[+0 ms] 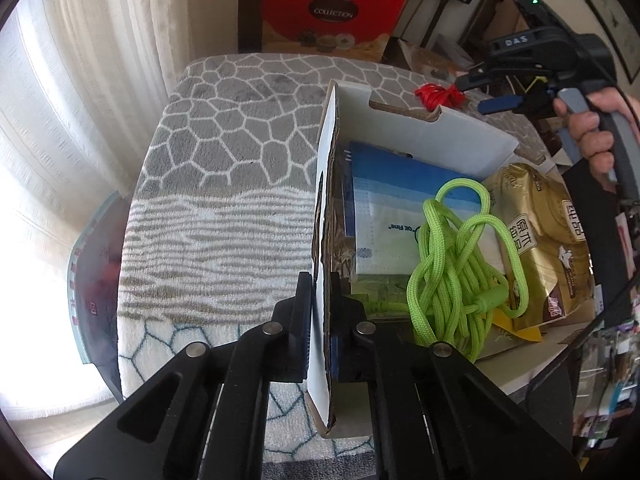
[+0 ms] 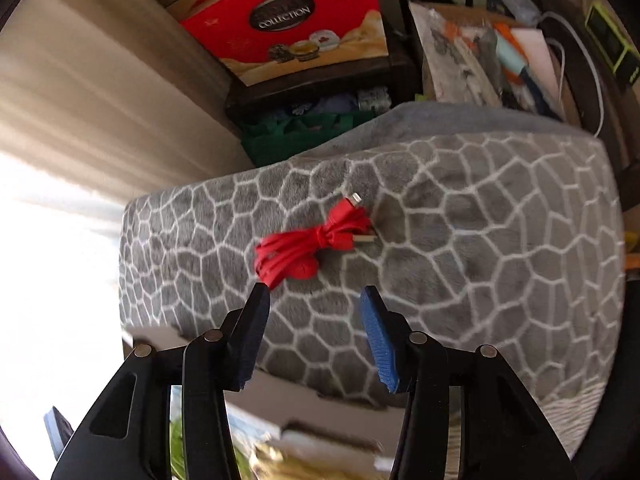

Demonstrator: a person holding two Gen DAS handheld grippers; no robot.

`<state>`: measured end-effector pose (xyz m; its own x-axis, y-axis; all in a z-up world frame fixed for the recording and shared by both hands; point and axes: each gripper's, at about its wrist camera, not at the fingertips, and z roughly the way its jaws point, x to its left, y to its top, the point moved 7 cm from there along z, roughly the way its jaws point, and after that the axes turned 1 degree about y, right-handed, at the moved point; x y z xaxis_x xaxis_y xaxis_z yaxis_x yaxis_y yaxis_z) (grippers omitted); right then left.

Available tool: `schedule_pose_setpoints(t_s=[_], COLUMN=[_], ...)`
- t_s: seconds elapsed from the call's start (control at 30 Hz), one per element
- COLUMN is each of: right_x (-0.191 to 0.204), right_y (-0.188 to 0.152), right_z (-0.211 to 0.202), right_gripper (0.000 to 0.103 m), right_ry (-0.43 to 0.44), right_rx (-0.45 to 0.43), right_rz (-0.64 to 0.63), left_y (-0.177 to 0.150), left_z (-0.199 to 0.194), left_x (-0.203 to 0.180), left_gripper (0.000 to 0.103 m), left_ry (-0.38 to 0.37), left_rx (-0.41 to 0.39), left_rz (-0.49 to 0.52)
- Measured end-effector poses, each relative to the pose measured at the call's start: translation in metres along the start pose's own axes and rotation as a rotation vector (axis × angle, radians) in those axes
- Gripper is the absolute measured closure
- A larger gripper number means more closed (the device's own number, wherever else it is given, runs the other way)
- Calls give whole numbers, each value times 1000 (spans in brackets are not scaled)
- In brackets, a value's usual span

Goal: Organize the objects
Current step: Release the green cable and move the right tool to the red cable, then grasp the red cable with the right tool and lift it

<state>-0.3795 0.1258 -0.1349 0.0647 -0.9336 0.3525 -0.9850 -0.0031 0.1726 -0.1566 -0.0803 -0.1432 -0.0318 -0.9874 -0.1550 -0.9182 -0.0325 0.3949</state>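
Note:
A white cardboard box (image 1: 432,128) stands on a grey patterned blanket (image 1: 240,140). My left gripper (image 1: 321,300) is shut on the box's left wall. Inside lie a coiled green cord (image 1: 456,264), a blue and white mask pack (image 1: 392,208) and a gold snack bag (image 1: 540,232). A bundled red cable (image 2: 312,240) lies on the blanket beyond the box; it also shows in the left wrist view (image 1: 438,94). My right gripper (image 2: 314,296) is open and empty, just short of the red cable; it also shows in the left wrist view (image 1: 486,92).
A red gift box marked COLLECTION (image 1: 332,16) stands on a dark shelf behind the blanket. Curtains (image 1: 80,100) hang at the left. Cluttered items (image 2: 488,48) sit at the back right. A green bag (image 2: 296,136) sits under the shelf.

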Motion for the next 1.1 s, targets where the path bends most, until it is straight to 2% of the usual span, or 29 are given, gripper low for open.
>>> schedule_pose_setpoints(t_s=[0.17,0.37,0.43,0.53,0.57,0.67,0.77,0.87,0.97,1.03,1.1], right_x=[2,9,11,10,9,8,12,16,19,19,22], right_y=[18,25,25,24,24,26,27,25,22,19,12], right_z=[19,25,26,26,27,28,28,24,12,4,-9], right_gripper=[54,56,67,71,73,73,75,84,87,103,103], right_ry=[-26,-87,-94,-86,-60,-28,-51,-67,-25,-13,28], right_rx=[0,-18,-26,-32,-26,-18,-34,-68,-98,-106,-120], right_rz=[33,-5,-28,-11,8,45,1,-41,-59,-69,-88], left_y=[-5,-5,-4,-4,-4,-3,-3,-4,-4,-4,-4], left_z=[0,2,3,3,3,4,4,4,4,3,3], left_x=[-9,-10,-10,-9,-9,-9,-8,-8,-8,-8,-8], left_gripper=[96,95,95,95,95,95,95,95,95,95,95], left_ry=[6,-5,-4,-6,-6,-7,-11,-11,-14,-13,-11], left_rx=[-3,-3,-4,-4,-3,-5,-5,-5,-5,-5,-4], left_rz=[-1,-11,-9,-10,-11,-14,-20,-18,-21,-22,-22])
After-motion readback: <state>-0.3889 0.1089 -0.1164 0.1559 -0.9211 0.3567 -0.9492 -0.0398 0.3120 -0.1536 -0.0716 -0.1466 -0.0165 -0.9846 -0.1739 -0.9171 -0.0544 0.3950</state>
